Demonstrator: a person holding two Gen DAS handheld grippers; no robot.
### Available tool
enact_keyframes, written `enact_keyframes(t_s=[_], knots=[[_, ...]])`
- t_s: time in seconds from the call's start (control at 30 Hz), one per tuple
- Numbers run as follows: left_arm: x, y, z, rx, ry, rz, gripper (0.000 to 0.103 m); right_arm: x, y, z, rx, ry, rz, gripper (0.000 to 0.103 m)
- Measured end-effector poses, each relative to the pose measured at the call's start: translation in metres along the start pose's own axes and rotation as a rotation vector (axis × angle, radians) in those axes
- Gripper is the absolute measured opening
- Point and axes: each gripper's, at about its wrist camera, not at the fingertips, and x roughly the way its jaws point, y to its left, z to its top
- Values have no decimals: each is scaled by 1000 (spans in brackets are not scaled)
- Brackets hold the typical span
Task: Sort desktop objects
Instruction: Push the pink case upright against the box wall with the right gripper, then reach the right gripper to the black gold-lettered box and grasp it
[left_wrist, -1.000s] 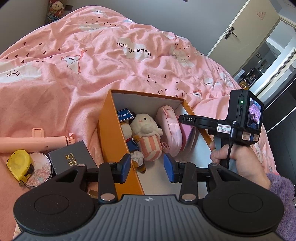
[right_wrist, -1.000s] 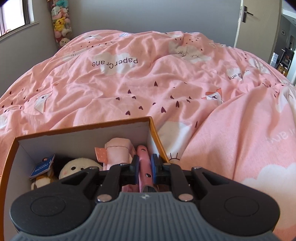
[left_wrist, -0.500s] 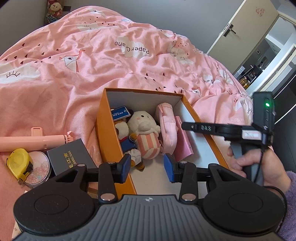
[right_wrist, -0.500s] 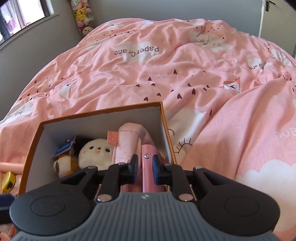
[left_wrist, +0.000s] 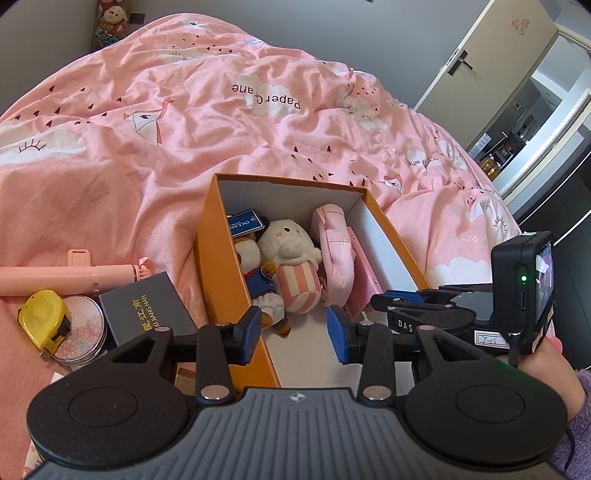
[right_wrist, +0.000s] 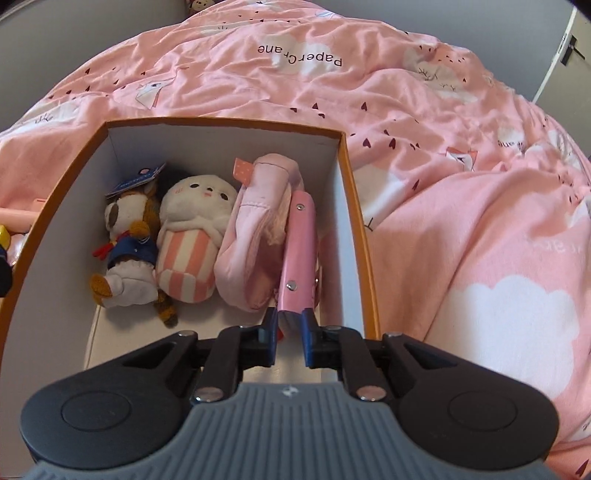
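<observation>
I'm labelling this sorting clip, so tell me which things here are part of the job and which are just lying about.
Part of the job:
- orange box
- pink wallet, clamped in the right gripper
- pink pouch
- two plush toys
- tape measure
- dark booklet

Lying about:
- pink duvet
- door

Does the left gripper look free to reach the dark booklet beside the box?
Probably yes: the left gripper is open and empty, and the dark booklet lies uncovered outside the box.
</observation>
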Motion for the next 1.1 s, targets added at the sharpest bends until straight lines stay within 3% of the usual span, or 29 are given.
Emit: enact_keyframes(t_s=[0.33,0.73,0.83,1.1], knots=[[-4,4,1,-11,-8,14,44,10,-3,11,30,-47,-24,14],[-22,20,-6,-33,-10,81,44,-9,-9,2,85,-98,55,15],[-32,26,-7,-44,-17,108,44,-23,-4,-1,85,-142,66,23],[-59,50,-9,-82,-34,202,44,-69,36,-6,67,-266,241,29]])
